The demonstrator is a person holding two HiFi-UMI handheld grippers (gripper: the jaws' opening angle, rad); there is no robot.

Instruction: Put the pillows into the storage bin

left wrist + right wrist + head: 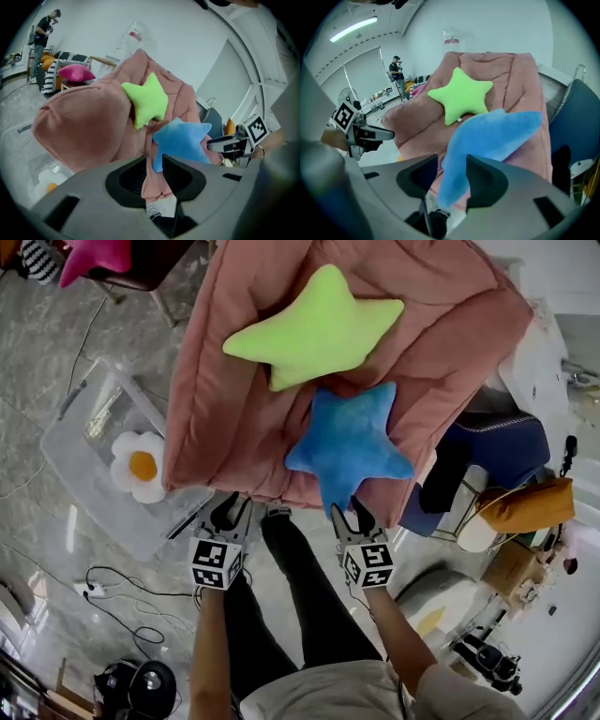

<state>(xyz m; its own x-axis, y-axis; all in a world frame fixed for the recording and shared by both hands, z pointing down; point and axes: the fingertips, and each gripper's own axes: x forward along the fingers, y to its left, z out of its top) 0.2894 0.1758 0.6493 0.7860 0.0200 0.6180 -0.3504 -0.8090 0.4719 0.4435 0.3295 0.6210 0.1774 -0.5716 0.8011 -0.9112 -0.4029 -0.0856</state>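
A blue star pillow (352,442) lies at the near edge of a pink blanket (234,409), with a lime-green star pillow (314,329) behind it. My right gripper (349,514) is at the blue star's lowest arm. In the right gripper view that arm of the blue star (497,131) runs down between my right gripper's (452,161) parted jaws, filling most of the gap. My left gripper (234,512) hovers just below the blanket's edge, slightly open with nothing between its jaws (154,159). A clear storage bin (75,465) on the floor to the left holds a white flower pillow (139,465).
A magenta pillow (94,257) rests on a chair at the far left. A dark blue seat (497,451) and an orange bag (525,507) crowd the right side. Cables (112,596) trail over the floor near my left leg. A person (397,70) stands far off.
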